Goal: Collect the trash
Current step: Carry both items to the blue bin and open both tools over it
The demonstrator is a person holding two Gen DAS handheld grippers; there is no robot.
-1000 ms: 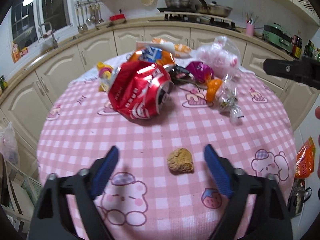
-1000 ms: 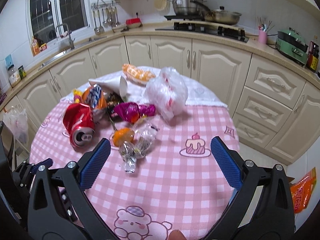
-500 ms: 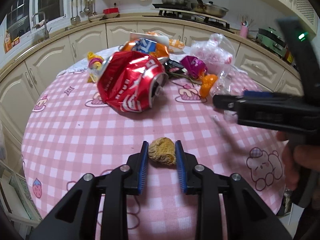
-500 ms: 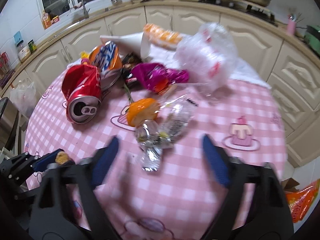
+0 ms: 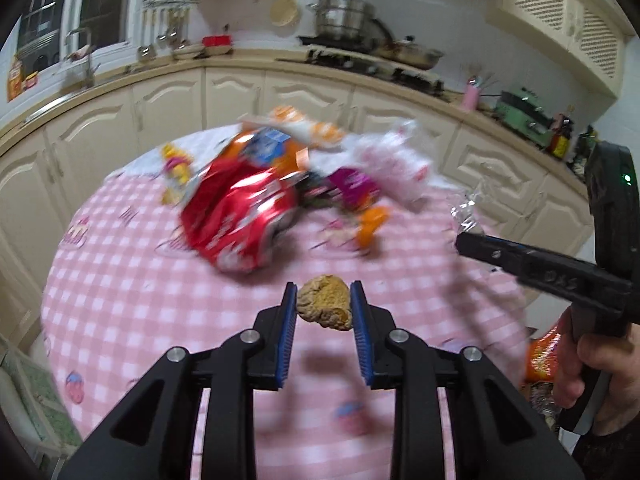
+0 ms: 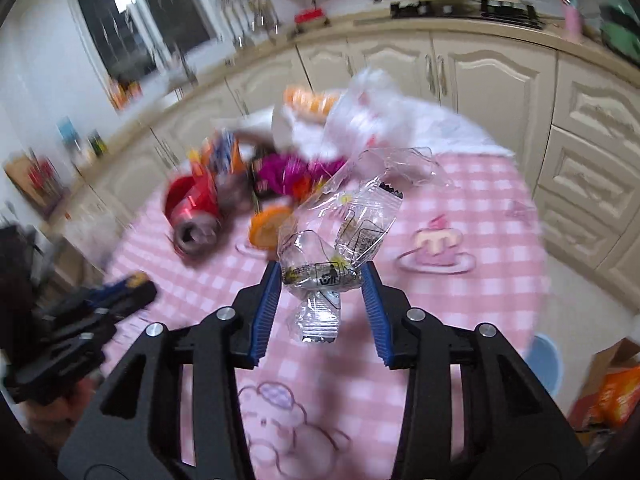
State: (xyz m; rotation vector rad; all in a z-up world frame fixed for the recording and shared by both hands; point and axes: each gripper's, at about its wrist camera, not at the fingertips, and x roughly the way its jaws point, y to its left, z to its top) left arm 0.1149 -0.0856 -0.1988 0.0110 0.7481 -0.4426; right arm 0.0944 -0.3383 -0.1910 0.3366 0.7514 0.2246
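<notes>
Both hands have lifted: left hand-held gripper (image 5: 323, 307) is pinching the brown lump (image 5: 325, 307), right hand-held gripper (image 6: 319, 285) is pinching clear wrappers (image 6: 340, 240) above the desk (image 5: 120, 288).

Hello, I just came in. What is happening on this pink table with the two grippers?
A person is clearing trash from the pink checked table, holding a gripper in each hand. The left gripper is shut on a brown crumbly food scrap, which appears lifted off the cloth. The right gripper is shut on a bunch of clear plastic wrappers. A crushed red can, a purple wrapper and other rubbish are still on the table.
</notes>
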